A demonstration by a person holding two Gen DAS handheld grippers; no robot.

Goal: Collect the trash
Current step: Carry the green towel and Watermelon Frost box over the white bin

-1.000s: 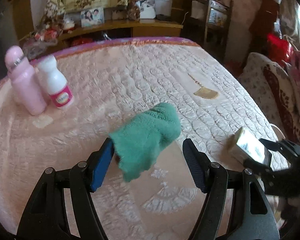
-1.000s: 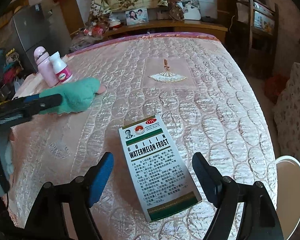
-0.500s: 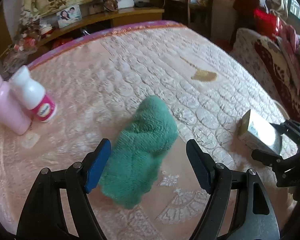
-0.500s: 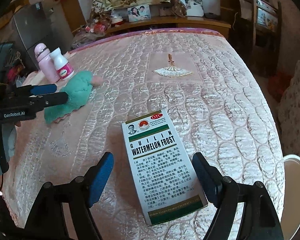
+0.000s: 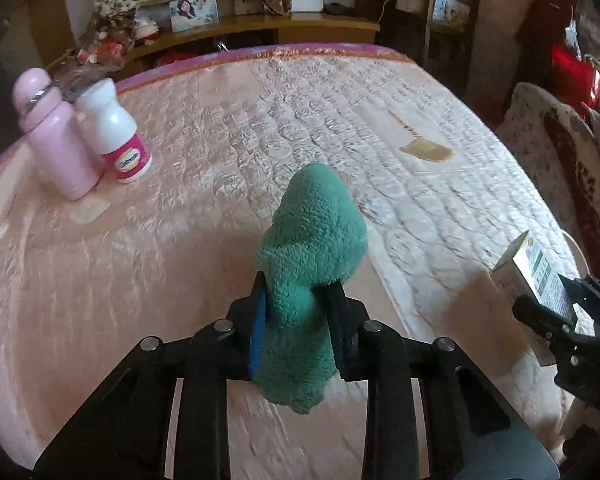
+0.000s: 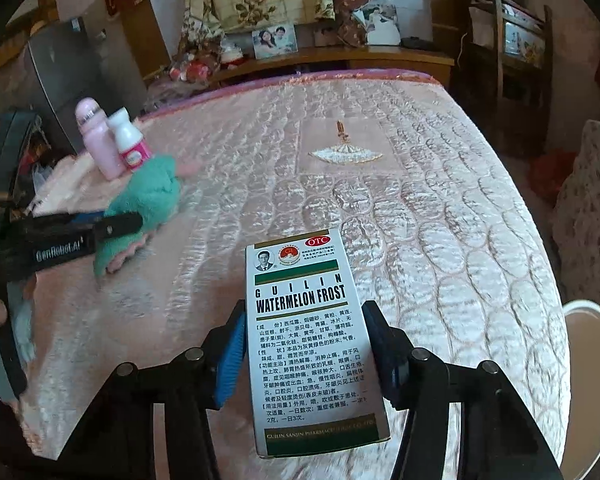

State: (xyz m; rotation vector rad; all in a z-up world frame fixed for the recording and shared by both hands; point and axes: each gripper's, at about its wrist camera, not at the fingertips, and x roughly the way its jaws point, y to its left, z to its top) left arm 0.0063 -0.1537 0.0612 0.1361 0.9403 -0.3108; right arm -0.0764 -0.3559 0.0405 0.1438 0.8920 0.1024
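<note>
Left wrist view: the left tongs [image 5: 300, 328] are closing, their pads pressing from both sides on the near part of a green fleece cloth [image 5: 312, 248], whose far end rises above the quilted bed [image 5: 204, 184]. 2 containers stand upright and touching at the far left of the bed: a pink bottle [image 5: 56, 140] and a white bottle with a pink label [image 5: 118, 132]; both are capped, contents unseen. At the right edge, a medicine box [image 5: 534, 276] sits in the right tongs [image 5: 556, 304].

Right wrist view: the right tongs [image 6: 306, 354] are closing, both pads against the long sides of the medicine box [image 6: 312, 344], printed face up. The left tongs [image 6: 116, 226] grip the green fleece cloth [image 6: 148, 196] at left, just in front of the pink bottle [image 6: 98, 144] and the white bottle [image 6: 130, 140].
</note>
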